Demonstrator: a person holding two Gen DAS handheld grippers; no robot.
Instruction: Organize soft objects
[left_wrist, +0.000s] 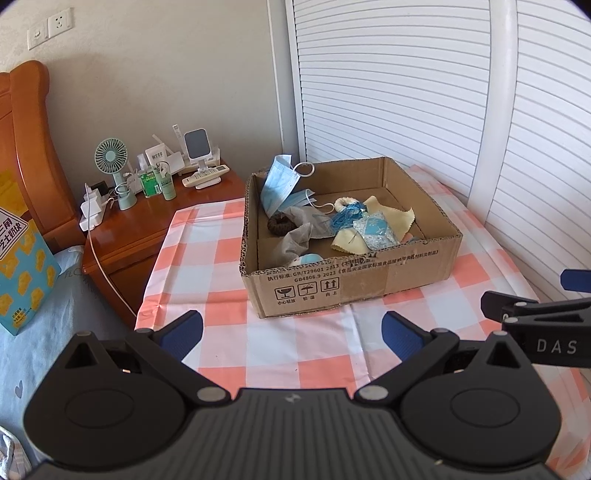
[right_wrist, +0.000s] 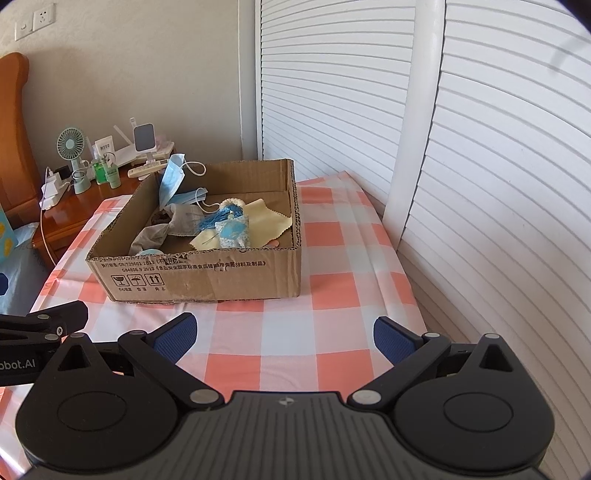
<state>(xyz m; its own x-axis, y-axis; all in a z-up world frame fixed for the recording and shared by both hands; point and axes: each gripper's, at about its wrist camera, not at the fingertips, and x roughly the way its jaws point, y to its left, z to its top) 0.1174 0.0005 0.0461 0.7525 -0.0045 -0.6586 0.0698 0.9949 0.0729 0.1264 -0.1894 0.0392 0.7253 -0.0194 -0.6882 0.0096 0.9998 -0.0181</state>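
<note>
A shallow cardboard box (left_wrist: 347, 284) (right_wrist: 207, 275) stands on the checked tablecloth. It holds soft things: a blue face mask (left_wrist: 279, 184) (right_wrist: 171, 182) leaning on the back left wall, a grey cloth (left_wrist: 299, 230) (right_wrist: 162, 230), a dark hair scrunchie (left_wrist: 279, 225), a yellow cloth (left_wrist: 384, 221) (right_wrist: 264, 221), a blue patterned pouch (left_wrist: 375, 230) (right_wrist: 234, 230) and blue thread (left_wrist: 345, 216). My left gripper (left_wrist: 291, 332) is open and empty, in front of the box. My right gripper (right_wrist: 284, 332) is open and empty, also in front of it.
A wooden nightstand (left_wrist: 147, 229) at the left carries a small fan (left_wrist: 110, 155), bottles, a phone stand and chargers. White louvred doors (left_wrist: 406, 92) stand behind and to the right. A bed with a snack box (left_wrist: 22, 266) lies at the left.
</note>
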